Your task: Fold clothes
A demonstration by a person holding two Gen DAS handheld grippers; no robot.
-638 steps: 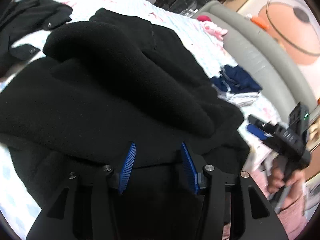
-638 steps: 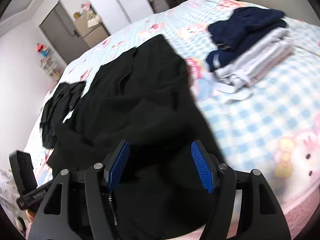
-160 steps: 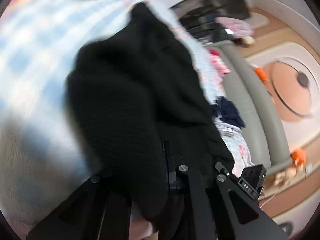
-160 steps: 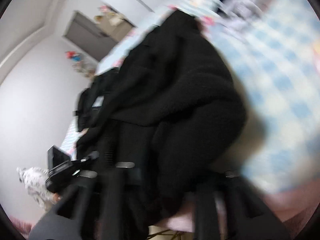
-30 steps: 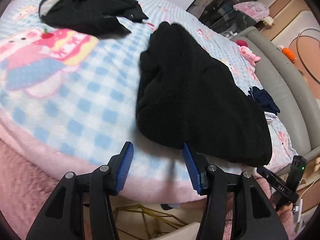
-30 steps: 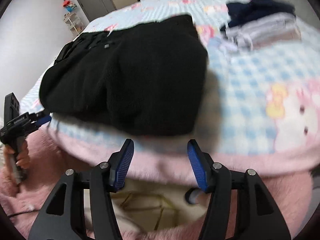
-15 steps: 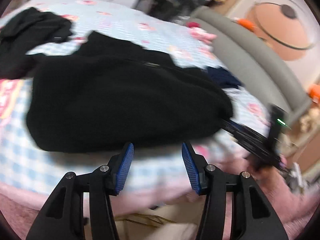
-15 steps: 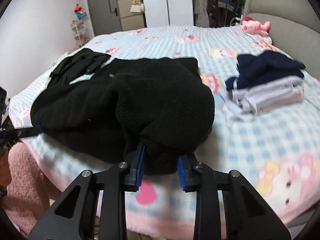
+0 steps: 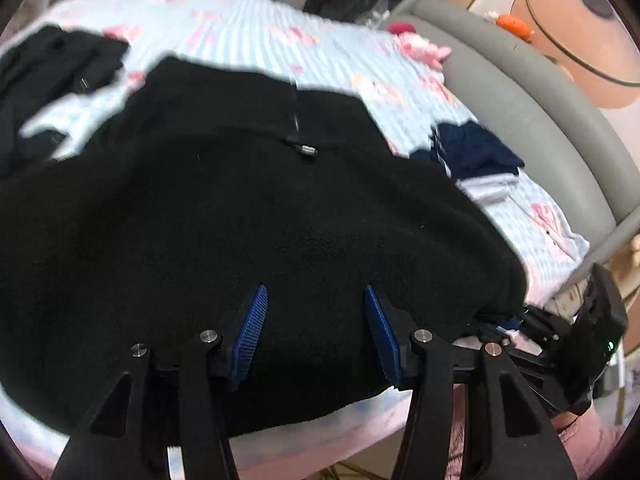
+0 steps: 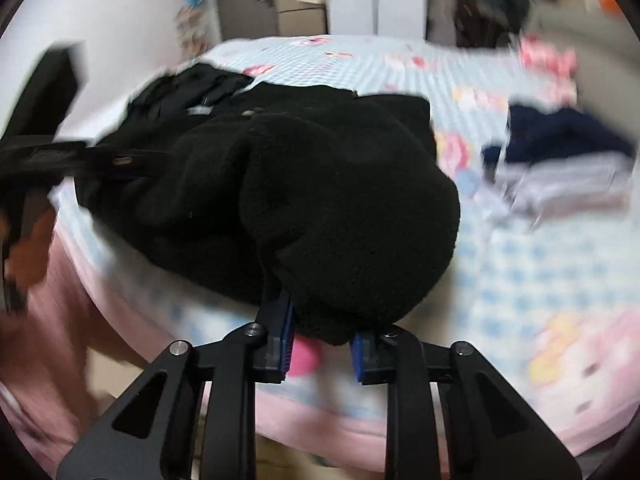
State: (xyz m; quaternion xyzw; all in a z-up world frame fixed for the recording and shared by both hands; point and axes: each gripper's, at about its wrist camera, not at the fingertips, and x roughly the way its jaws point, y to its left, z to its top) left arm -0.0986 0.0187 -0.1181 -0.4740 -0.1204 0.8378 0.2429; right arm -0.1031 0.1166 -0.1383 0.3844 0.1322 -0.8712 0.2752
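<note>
Left wrist view: the left hand-held gripper (image 9: 314, 330) stands spread, its blue pads apart and pinching nothing. One second ago it hung off the near edge of the bed (image 9: 256, 36), short of the black fleece garment (image 9: 224, 208); now the fleece fills the field directly ahead of and beneath the fingertips. A zipper pull (image 9: 306, 149) lies far ahead of the fingertips. Folded navy and grey clothes (image 9: 476, 160) sit well off to the right, and the right hand-held gripper (image 9: 500, 322) shows at the lower right, at the fleece's near corner.

Right wrist view: the right hand-held gripper (image 10: 322, 342) has just been closing, and its jaws now pinch a thick bunched fold of the black fleece garment (image 10: 340, 200) at the near bed edge. One second ago these jaws stood wide with nothing between them.

Judgement: one corner is now secured; the left side appears positioned to take a matching hold before the next fold.
</note>
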